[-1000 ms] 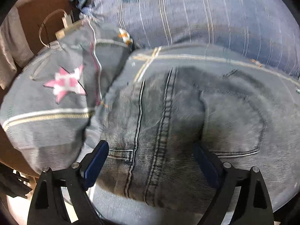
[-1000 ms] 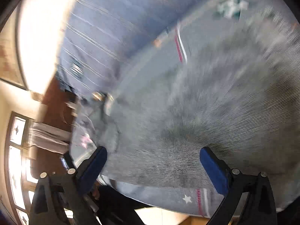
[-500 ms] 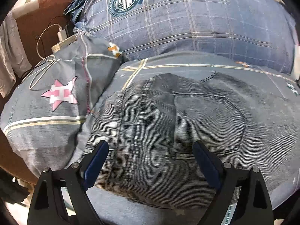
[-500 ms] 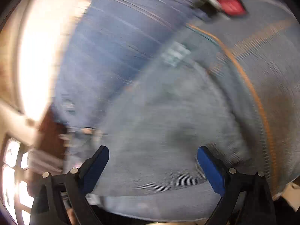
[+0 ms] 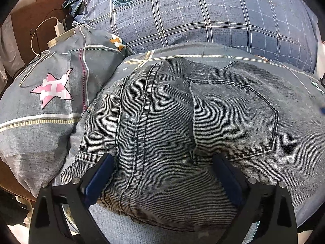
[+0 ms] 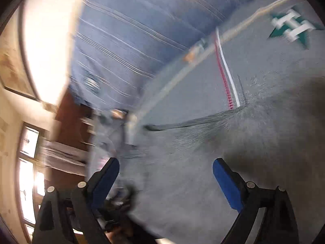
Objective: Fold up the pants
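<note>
Grey washed jeans (image 5: 182,126) lie folded on a bed, back pocket and centre seam facing up. My left gripper (image 5: 162,174) is open and empty, its blue pads wide apart just above the near edge of the jeans. In the right wrist view the picture is motion-blurred; the grey jeans (image 6: 254,142) fill the lower right. My right gripper (image 6: 164,174) is open and empty, hovering over the fabric.
A grey pillow with a pink star (image 5: 52,89) lies left of the jeans. A blue plaid quilt (image 5: 203,14) is bunched behind. A white charger and cable (image 5: 59,26) sit at the far left by a brown headboard. Grey bedsheet with a teal star (image 6: 292,26) surrounds the jeans.
My left gripper has pulled back and up, so more of the jeans and quilt show. My right gripper keeps swinging fast and its view stays blurred. Both stay open.
</note>
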A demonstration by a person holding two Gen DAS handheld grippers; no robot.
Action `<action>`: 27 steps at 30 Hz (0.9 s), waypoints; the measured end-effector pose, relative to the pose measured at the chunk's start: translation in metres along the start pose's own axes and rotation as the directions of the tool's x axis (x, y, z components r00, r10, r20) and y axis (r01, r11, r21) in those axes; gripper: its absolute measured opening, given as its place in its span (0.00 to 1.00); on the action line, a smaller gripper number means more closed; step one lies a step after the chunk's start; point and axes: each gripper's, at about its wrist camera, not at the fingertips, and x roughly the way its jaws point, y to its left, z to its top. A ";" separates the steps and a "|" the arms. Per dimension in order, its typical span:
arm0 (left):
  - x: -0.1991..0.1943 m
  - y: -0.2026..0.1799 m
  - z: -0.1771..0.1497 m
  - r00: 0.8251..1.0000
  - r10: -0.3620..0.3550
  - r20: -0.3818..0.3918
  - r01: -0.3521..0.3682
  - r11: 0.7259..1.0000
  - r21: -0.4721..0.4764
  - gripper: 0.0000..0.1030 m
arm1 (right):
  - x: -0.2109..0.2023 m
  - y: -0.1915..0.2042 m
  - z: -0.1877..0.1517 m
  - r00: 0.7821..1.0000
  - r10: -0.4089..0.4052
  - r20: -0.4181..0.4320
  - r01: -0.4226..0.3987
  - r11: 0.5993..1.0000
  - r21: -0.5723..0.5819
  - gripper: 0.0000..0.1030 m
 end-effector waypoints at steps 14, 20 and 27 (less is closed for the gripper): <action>-0.009 0.005 0.001 0.999 -0.023 0.033 0.023 1.000 -0.020 0.97 | 0.027 0.029 -0.036 1.000 0.017 -0.001 -0.017 1.000 -0.021 0.91; -0.044 0.009 0.001 0.990 -0.044 0.134 0.053 0.996 -0.065 0.97 | 0.019 0.062 -0.062 0.989 0.144 -0.047 -0.148 0.982 -0.121 0.92; -0.071 -0.001 -0.005 0.983 -0.089 0.161 0.099 0.993 -0.059 0.97 | 0.016 0.055 -0.071 0.992 0.130 0.005 -0.128 0.985 -0.118 0.91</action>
